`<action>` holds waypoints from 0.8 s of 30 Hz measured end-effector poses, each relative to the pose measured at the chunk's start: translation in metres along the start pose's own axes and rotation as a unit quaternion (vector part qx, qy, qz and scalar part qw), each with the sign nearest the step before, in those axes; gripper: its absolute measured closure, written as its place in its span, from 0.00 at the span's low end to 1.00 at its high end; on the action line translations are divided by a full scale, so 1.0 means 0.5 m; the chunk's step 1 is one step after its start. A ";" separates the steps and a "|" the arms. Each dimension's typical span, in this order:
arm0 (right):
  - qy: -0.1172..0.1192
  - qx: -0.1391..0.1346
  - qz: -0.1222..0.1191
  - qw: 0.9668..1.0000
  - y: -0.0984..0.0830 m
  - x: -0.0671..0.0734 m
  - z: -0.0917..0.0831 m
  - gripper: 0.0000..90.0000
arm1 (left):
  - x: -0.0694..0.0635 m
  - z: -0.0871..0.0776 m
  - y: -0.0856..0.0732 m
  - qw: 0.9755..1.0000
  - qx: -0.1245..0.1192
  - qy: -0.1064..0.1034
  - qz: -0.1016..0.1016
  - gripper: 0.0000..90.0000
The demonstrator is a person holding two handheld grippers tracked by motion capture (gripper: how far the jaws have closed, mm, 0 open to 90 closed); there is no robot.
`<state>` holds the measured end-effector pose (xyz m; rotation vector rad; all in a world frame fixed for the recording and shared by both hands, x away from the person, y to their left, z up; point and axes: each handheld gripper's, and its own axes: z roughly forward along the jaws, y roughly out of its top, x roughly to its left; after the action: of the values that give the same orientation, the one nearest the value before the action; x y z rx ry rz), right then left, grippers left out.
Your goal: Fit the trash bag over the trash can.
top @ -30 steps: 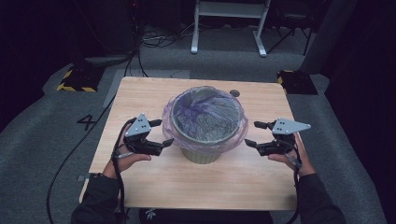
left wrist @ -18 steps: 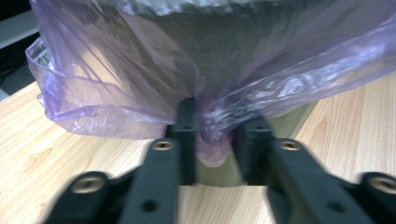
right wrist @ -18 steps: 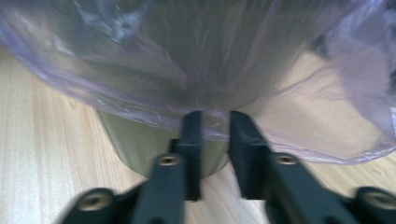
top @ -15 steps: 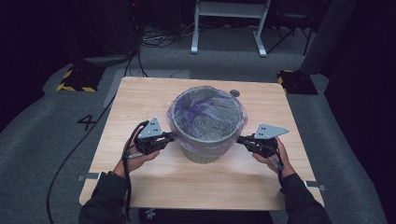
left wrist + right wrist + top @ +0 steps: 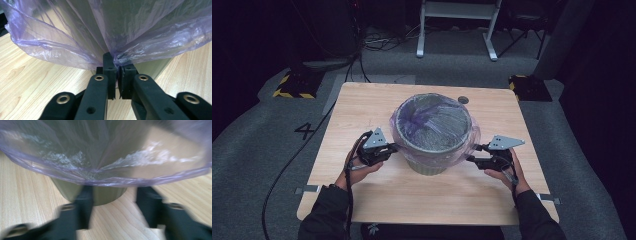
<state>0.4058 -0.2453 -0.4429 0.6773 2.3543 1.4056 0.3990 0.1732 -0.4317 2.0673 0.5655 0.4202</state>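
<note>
L gripper [image 5: 117, 75] pinches bag [image 5: 472, 145] hem; R gripper [image 5: 113, 202] jaws just reopened, nothing held. Re-grip R hem, then pull both down evenly over bin [image 5: 432, 165].

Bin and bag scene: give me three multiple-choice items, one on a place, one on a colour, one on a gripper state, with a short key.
1. Where does the bin stand on the table?
A. near the middle
B. at the far left corner
C. off the table, on the floor

2. What colour is the bag that lines the bin?
A. black
B. translucent purple
C. yellow

3. How does the left gripper stand?
A. wide open, away from the bag
B. shut on a fold of the bag
C. shut on the table edge

Key: 1 A, the high view shows wood all around the bin. 2 B, the bin shows through the purple film. 3 B, the left gripper view shows film pinched between the closed jaws.
</note>
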 end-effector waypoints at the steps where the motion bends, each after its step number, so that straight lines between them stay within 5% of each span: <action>1: -0.010 -0.007 -0.004 1.000 0.001 0.002 -0.005 0.39 | 0.000 -0.001 0.000 1.000 -0.001 0.000 0.000 0.94; 3: -0.019 -0.013 -0.011 1.000 0.003 0.006 -0.012 0.33 | -0.002 -0.002 0.001 1.000 -0.004 0.000 0.000 0.94; 6: 0.015 -0.036 -0.002 0.999 0.004 0.005 -0.022 0.30 | -0.005 -0.003 0.001 1.000 -0.005 0.000 0.002 0.93; 11: 0.036 -0.055 -0.004 0.998 0.011 0.006 -0.046 0.23 | -0.008 -0.004 0.003 1.000 -0.002 0.002 0.010 0.93; 18: 0.067 -0.079 0.030 0.994 0.024 0.010 -0.064 0.22 | -0.013 -0.004 0.006 1.000 -0.002 0.002 0.011 0.91; 21: 0.057 -0.072 0.039 0.995 0.029 0.010 -0.052 0.35 | -0.015 -0.001 0.008 1.000 -0.001 0.002 0.014 0.91; 24: 0.033 -0.054 0.028 0.998 0.033 0.013 -0.039 0.65 | -0.016 0.001 0.008 1.000 0.001 0.003 0.015 0.92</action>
<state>0.3946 -0.2493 -0.4196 0.6801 2.3065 1.5891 0.3932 0.1666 -0.4289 2.0785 0.5402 0.4439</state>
